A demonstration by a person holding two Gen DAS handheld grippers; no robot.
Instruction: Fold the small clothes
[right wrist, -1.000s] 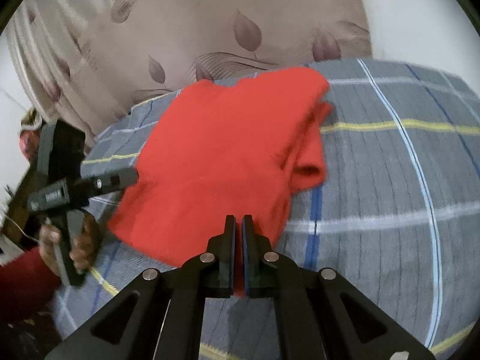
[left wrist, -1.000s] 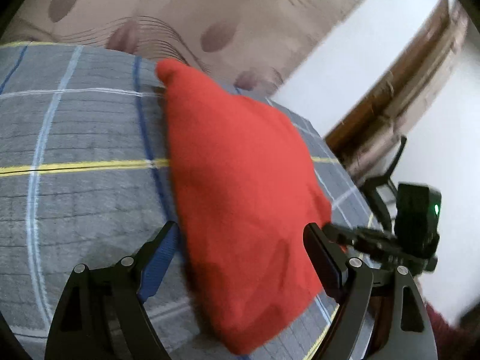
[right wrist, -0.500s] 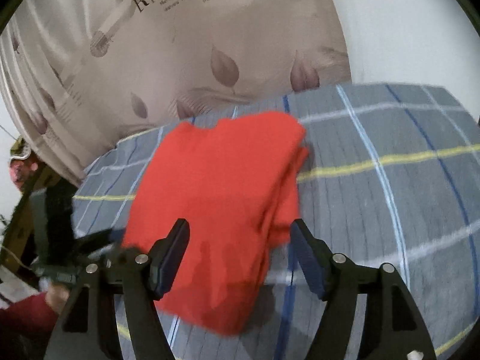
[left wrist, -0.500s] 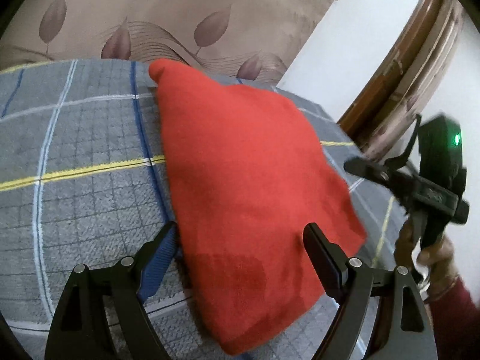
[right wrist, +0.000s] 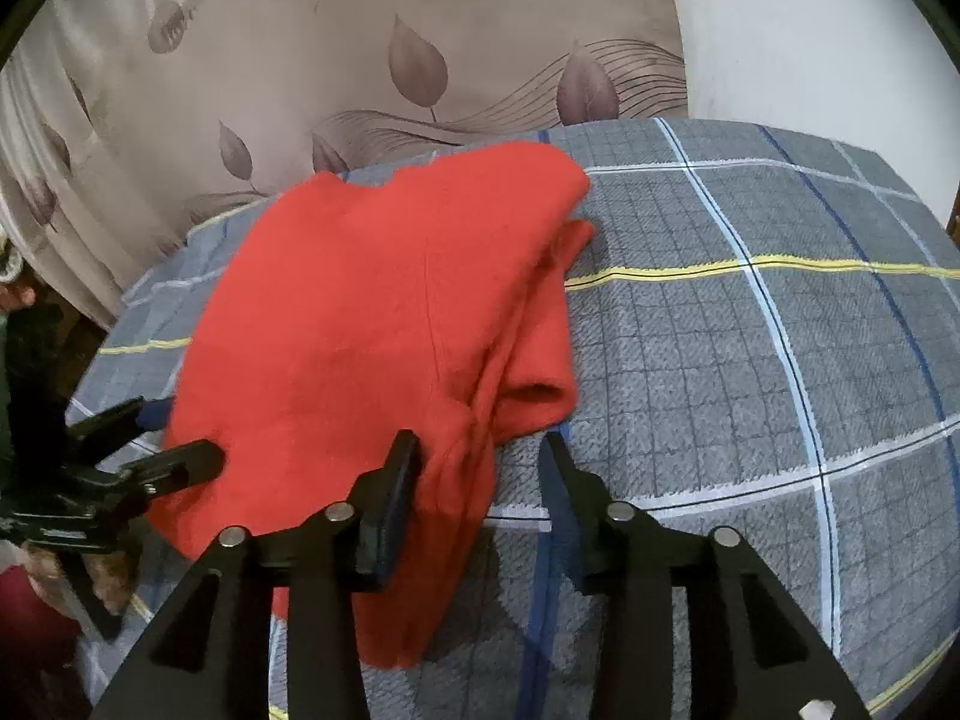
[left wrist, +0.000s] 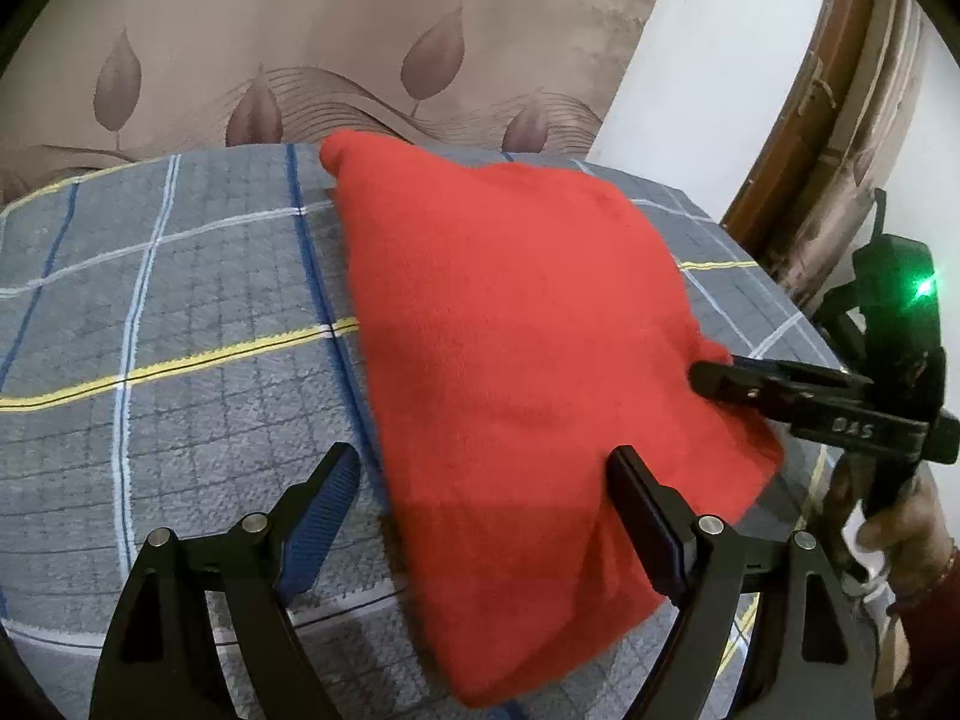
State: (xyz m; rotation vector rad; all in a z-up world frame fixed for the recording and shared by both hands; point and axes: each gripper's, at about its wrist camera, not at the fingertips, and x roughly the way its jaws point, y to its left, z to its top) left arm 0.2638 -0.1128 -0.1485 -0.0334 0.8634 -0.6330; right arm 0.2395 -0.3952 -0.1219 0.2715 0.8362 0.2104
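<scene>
The folded red cloth (left wrist: 516, 360) lies on the checked blanket (left wrist: 180, 312) — left gripper (left wrist: 480, 498) wide, right gripper (right wrist: 480, 468) just narrowing, astride the cloth's near edge, gripping nothing.

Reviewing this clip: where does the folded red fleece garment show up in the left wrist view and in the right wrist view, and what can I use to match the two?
Left wrist view: the folded red fleece garment fills the centre, running to the lower right.
Right wrist view: it lies centre-left, with its layered edge facing right.
Shared landmark: the yellow stripe of the grey checked blanket passes under the garment in both.
</scene>
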